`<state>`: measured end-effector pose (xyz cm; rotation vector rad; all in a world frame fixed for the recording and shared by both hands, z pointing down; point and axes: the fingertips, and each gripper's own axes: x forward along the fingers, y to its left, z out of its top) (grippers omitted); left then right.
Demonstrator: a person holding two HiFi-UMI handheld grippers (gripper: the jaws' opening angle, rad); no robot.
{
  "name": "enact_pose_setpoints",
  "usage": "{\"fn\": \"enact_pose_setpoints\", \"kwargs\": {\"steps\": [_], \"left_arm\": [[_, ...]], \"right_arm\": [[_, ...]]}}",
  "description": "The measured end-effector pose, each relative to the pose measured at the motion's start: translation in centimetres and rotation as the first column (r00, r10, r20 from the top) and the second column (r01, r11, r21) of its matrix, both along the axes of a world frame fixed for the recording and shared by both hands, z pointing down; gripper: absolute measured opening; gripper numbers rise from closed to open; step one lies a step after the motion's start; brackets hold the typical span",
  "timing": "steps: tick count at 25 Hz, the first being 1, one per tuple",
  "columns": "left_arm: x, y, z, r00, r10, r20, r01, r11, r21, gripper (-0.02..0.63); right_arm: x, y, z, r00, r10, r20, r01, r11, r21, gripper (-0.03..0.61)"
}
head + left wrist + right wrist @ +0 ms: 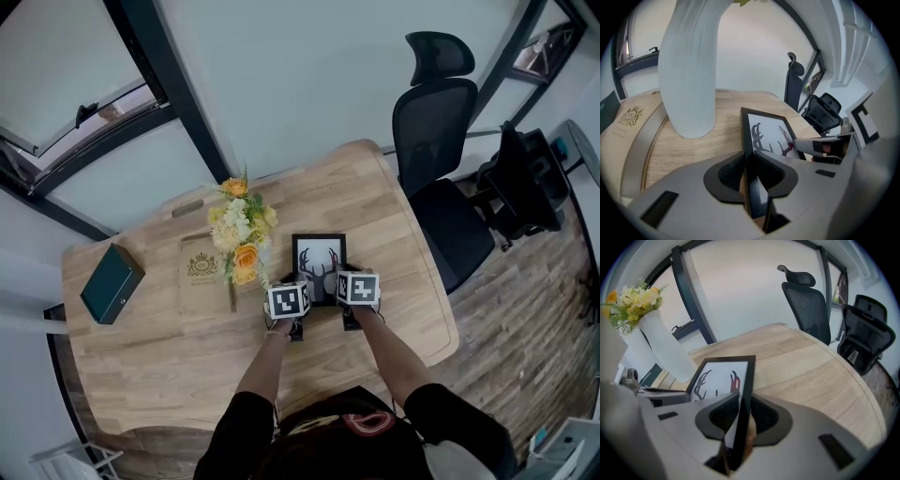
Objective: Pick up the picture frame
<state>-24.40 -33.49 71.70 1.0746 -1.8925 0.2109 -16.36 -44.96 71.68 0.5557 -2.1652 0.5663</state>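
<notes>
Wooden table point(394, 225), seen from above, left to right: green box point(112, 282); tan book point(203, 273); white vase point(242, 239) of yellow flowers; frame point(319, 255); black chair point(436, 131) off the far right corner.

Position of the frame: it lies near the table's middle, just right of the vase and apart from it, with its near edge toward the person.

Left gripper point(296, 292): the jaws stand partly closed, and both pads press the frame's left rail near the near corner. The left gripper view shows the rail pinched edge-on between them.

Right gripper point(347, 289): the jaws stand a little wider, closed likewise on the right rail, as the right gripper view shows.

Step in hand: the grasp looks complete on both sides, but the lift does not appear to have begun. Whether the near edge has left the wood cannot be told.

Next move, as judged: raise both grippers together and evenly, so the frame stays level and does not twist out of either pinch, and keep it clear of the vase at left.

Appearance of the frame: thin black rectangular moulding and a white field with a dark antlered deer silhouette, touched with red. It looks light and rigid.
</notes>
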Motion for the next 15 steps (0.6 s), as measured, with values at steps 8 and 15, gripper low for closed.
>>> {"fn": "enact_pose_setpoints", "kwargs": {"steps": [8,15], "left_arm": [[0.4,0.3,-1.8,0.999,0.008,0.048,-0.01,0.999,0.042,0.078],[0.9,0.5,-4.1,0.996,0.016,0.091,-0.023,0.997,0.079,0.078]], "right_arm": [[0.8,0.5,-2.1,0.999,0.012,0.035,-0.012,1.0,0.022,0.087],[1.4,0.8,-4.2,0.996,0.021,0.092,-0.025,0.999,0.046,0.084]]}}
